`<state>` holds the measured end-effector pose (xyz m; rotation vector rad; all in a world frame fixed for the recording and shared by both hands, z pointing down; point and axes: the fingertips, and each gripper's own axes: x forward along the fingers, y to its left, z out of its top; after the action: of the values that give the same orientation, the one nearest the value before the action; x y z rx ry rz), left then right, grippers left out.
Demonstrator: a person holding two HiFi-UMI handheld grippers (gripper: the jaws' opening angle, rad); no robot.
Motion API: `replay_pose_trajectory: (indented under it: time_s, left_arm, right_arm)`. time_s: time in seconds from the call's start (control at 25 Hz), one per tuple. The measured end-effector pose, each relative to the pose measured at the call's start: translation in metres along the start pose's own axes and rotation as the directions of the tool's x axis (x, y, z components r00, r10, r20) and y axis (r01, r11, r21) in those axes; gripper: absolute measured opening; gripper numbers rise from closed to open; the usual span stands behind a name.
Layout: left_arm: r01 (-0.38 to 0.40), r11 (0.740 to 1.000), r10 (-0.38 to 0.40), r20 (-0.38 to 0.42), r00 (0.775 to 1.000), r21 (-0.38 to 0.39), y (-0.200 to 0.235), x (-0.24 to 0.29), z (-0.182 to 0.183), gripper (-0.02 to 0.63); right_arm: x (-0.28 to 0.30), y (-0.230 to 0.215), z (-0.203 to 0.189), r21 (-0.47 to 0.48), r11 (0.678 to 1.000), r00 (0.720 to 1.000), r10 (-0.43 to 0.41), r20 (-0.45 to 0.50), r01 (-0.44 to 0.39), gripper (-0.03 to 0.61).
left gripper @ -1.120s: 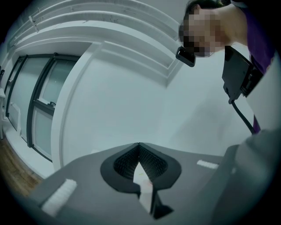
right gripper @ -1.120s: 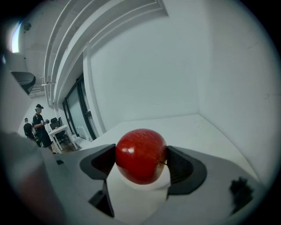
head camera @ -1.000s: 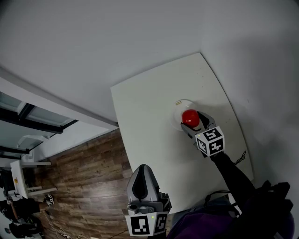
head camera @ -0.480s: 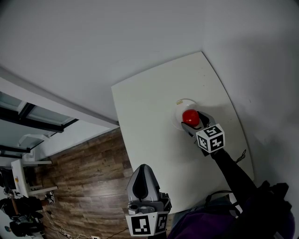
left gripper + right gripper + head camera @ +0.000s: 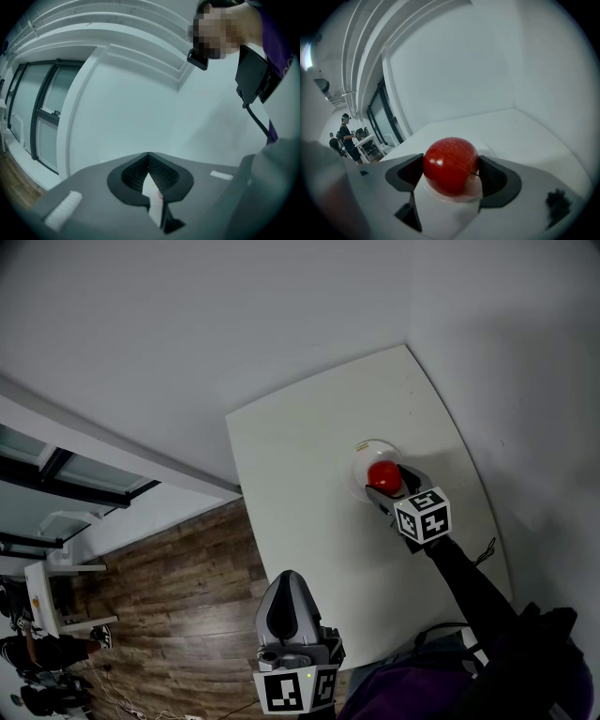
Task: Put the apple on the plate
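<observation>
A shiny red apple (image 5: 382, 475) sits between the jaws of my right gripper (image 5: 387, 486), right over the small white plate (image 5: 360, 452) on the white table (image 5: 300, 456). In the right gripper view both dark jaws press the sides of the apple (image 5: 450, 165), its underside meets the plate (image 5: 488, 151), and my right gripper (image 5: 451, 172) is shut on it. My left gripper (image 5: 286, 604) hangs off the table's near edge over the wooden floor. In the left gripper view, that left gripper (image 5: 149, 163) is shut with nothing in it and points up at a white wall.
The table's near-left edge drops to a wooden floor (image 5: 159, 587). White walls border the table's far and right sides. A cable (image 5: 483, 554) lies near my right forearm. A person stands by a desk (image 5: 347, 136) far off to the left.
Almost nothing: the apple stays in my right gripper at the plate, and the left gripper holds still.
</observation>
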<state>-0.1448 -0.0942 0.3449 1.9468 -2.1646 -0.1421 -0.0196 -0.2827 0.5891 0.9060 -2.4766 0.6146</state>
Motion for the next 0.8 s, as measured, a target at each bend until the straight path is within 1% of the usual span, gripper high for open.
replay_pose_trajectory:
  time_s: [0.08,0.28,0.48,0.64,0.72,0.8]
  left_arm:
    - [0.006,1.0,-0.006,0.009,1.0,-0.006,-0.002,0.0,0.003,0.008]
    - [0.002,1.0,-0.002,-0.002,1.0,0.006,0.0,-0.003,0.0,0.008]
    - [0.002,1.0,-0.002,0.009,1.0,0.007,-0.001,-0.005,0.002,0.008]
    - [0.013,1.0,-0.013,0.023,1.0,0.008,-0.005,-0.004,0.005,0.008]
    - [0.019,1.0,-0.019,0.034,0.999,0.004,-0.007,-0.003,0.009,0.008]
    - [0.028,1.0,-0.028,0.052,0.998,-0.005,-0.009,-0.003,0.015,0.008]
  right_arm:
    - [0.0,0.001,0.001,-0.004,1.0,1.0,0.0,-0.001,0.0,0.365]
    - [-0.002,0.001,0.004,-0.003,1.0,1.0,-0.001,0.004,0.001,0.365]
    - [-0.004,0.005,0.009,-0.042,0.999,1.0,0.007,0.006,-0.007,0.365]
    - [-0.021,0.004,0.029,-0.06,0.998,0.997,-0.006,0.071,0.01,0.365]
    - [-0.036,0.003,0.048,-0.058,0.998,0.992,-0.018,0.128,0.026,0.365]
    - [-0.056,0.004,0.07,-0.053,0.998,0.98,-0.034,0.196,0.046,0.364]
